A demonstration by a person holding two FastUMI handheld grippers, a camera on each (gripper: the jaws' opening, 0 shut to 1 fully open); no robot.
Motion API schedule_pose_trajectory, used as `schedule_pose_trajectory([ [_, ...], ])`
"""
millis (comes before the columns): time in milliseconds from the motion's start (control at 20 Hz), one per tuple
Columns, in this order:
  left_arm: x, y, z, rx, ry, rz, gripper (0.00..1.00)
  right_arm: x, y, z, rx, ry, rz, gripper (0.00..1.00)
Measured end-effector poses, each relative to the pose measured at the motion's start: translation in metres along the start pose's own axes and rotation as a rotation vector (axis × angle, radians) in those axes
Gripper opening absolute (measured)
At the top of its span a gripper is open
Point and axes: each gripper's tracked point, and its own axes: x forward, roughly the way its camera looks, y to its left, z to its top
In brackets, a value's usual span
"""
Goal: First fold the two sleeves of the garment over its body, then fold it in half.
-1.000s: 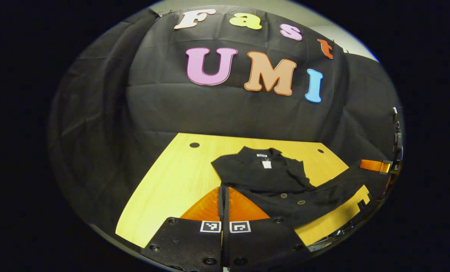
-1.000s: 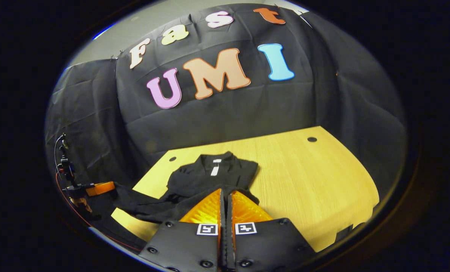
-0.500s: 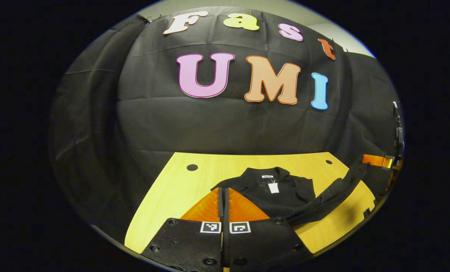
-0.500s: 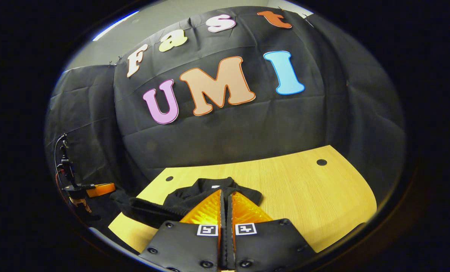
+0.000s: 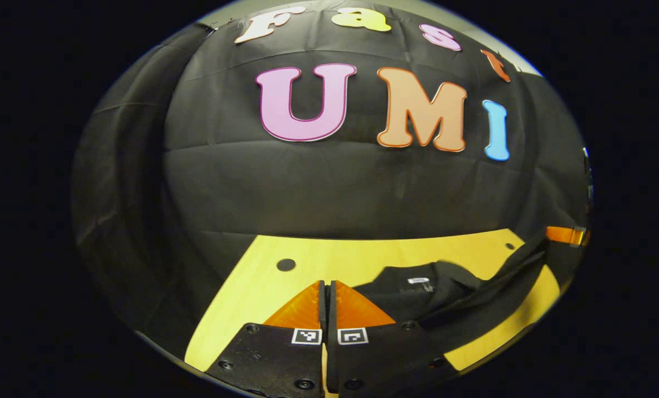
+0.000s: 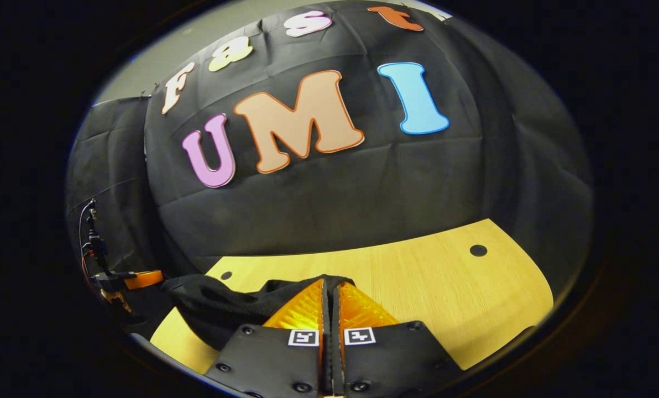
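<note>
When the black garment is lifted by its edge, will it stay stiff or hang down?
The black garment will probably hang down: its lifted part sags in a curve between the tongs. It looks like thick knit, so perhaps somewhat heavy. It should not slide much on the wooden table.

Matt black knit-looking cloth garment [image 5: 445, 301], small white tag [image 5: 418, 281] at its collar, perhaps paper, smooth pale wood-grain table [image 6: 451, 287], low sheen, wrinkled matt black cloth wall [image 5: 318, 182] behind
</note>
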Motion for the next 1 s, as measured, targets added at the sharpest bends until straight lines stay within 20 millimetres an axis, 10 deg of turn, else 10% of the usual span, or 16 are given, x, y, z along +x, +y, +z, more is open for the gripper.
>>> schedule_pose_trajectory([
  [50, 0.013, 0.006, 0.004, 0.016, -0.035, 0.041, 0.0, 0.006, -0.01, 0.0, 0.01, 0.014, -0.052, 0.25],
  [150, 0.022, -0.002, 0.025, 0.026, -0.112, 0.067, 1.0, 0.03, -0.026, 0.014, 0.004, -0.067, -0.109, 0.71],
  [200, 0.027, -0.003, 0.027, 0.028, -0.131, 0.069, 0.93, 0.032, -0.027, 0.024, 0.001, -0.108, -0.124, 0.94],
  [450, -0.006, -0.014, 0.055, -0.008, -0.198, 0.046, 0.92, -0.007, -0.02, 0.053, -0.079, -0.248, -0.153, 0.97],
  [750, -0.12, -0.006, 0.115, -0.078, -0.397, 0.019, 0.92, -0.118, 0.031, 0.085, -0.16, -0.468, -0.164, 0.94],
  [1000, -0.211, 0.008, 0.125, -0.065, -0.488, 0.002, 0.91, -0.193, 0.072, 0.066, -0.187, -0.512, -0.14, 0.94],
])
